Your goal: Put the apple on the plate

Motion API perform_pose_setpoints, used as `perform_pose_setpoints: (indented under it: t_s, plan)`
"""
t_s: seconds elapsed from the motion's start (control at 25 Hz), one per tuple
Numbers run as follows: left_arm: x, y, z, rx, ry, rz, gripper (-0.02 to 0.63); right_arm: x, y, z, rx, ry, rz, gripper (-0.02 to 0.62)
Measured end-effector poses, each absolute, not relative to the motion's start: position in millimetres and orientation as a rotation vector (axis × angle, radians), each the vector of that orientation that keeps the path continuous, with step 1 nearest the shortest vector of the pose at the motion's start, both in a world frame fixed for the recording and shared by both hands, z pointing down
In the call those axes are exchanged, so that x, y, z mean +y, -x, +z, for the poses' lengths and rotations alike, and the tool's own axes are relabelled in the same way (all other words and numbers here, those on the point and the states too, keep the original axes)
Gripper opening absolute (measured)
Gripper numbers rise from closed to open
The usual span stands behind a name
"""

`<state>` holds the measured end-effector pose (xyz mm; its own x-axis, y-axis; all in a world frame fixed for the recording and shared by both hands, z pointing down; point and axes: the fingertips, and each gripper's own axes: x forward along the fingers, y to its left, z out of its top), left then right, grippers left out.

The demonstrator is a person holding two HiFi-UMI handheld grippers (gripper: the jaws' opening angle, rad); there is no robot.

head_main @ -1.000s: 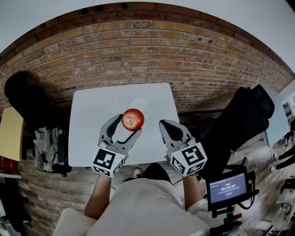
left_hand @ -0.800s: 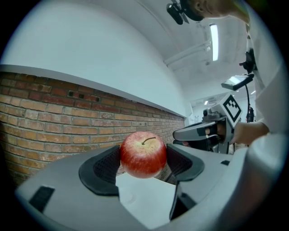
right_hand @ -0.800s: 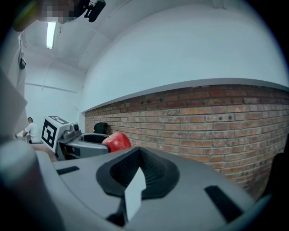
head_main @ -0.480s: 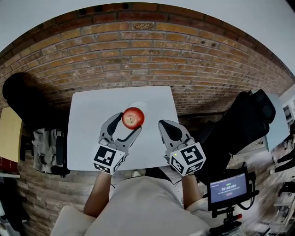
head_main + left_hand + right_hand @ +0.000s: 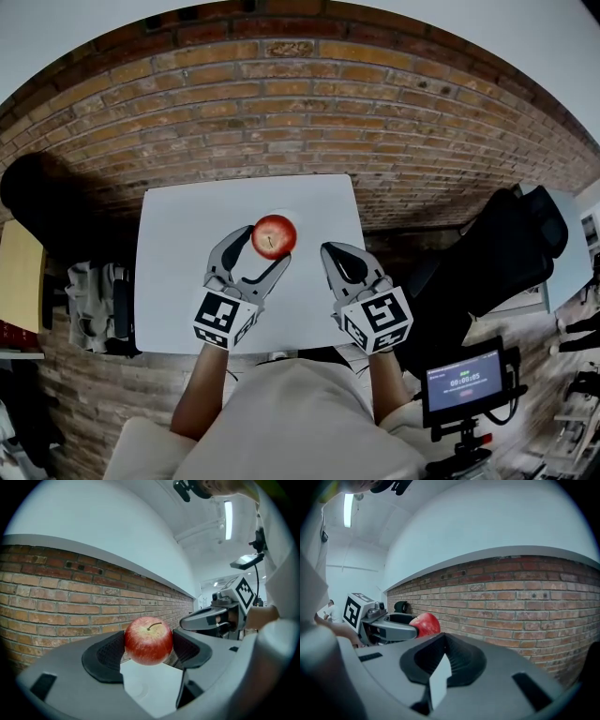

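- The left gripper (image 5: 266, 247) squeezes the red apple (image 5: 274, 235) between its two jaws, near the middle of the picture.
- The apple is up in the air, just over the white plate (image 5: 279, 212) on the white counter (image 5: 178, 244).
- The right gripper (image 5: 336, 255) is just to the right. Its jaws are closed and hold nothing.
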<state>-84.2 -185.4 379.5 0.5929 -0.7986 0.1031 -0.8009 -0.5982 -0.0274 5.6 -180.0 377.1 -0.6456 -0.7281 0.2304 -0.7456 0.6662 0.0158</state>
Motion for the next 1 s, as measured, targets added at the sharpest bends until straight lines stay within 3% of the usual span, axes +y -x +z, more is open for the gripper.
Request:
perform_pose_setpoints:
  t_s: [1.0]
  plan:
    - [-243.4, 88.6, 430.8, -1.321, -2.718, 0.239, 0.328, -224.0, -9.7, 413.9, -2.583, -1.217, 0.238, 0.002]
